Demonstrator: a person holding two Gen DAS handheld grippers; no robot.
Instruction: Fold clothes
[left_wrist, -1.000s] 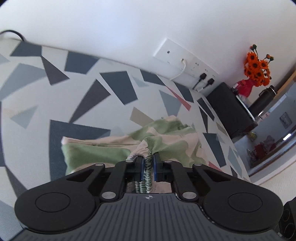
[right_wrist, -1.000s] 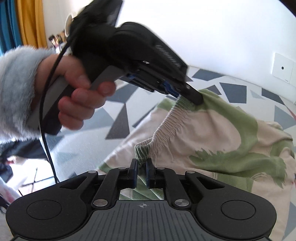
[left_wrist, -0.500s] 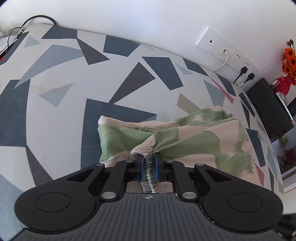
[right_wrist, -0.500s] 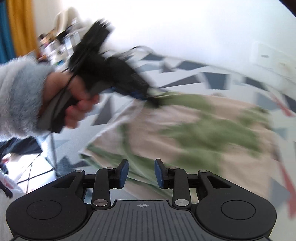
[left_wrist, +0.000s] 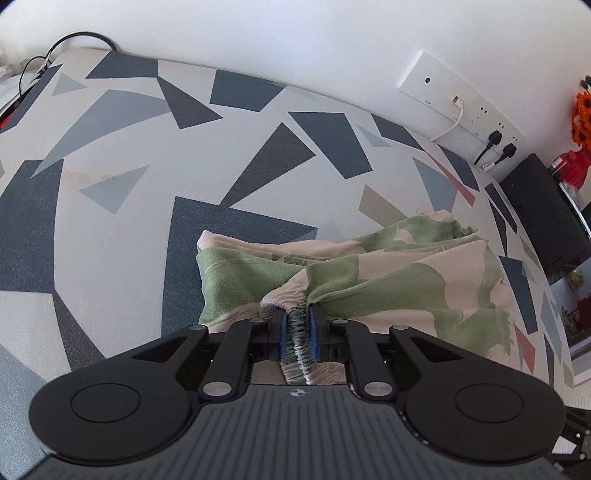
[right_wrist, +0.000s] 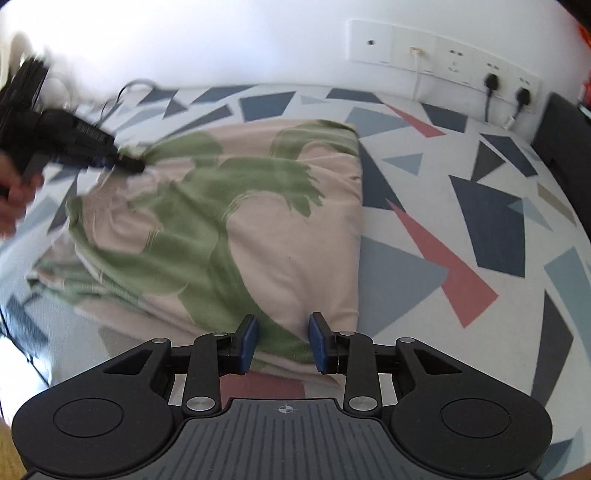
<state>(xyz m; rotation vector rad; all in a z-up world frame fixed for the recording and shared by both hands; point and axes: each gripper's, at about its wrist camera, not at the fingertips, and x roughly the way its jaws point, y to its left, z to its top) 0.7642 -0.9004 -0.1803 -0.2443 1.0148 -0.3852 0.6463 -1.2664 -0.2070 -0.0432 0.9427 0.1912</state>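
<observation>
Showing no legible writing, perhaps.

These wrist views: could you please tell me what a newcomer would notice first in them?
The green-and-pink patterned garment lies folded on the surface covered in grey, blue and red triangles. The left gripper pinches the garment's gathered elastic band, while the right gripper hovers open over its near edge. A white socket panel lines the wall behind.
</observation>
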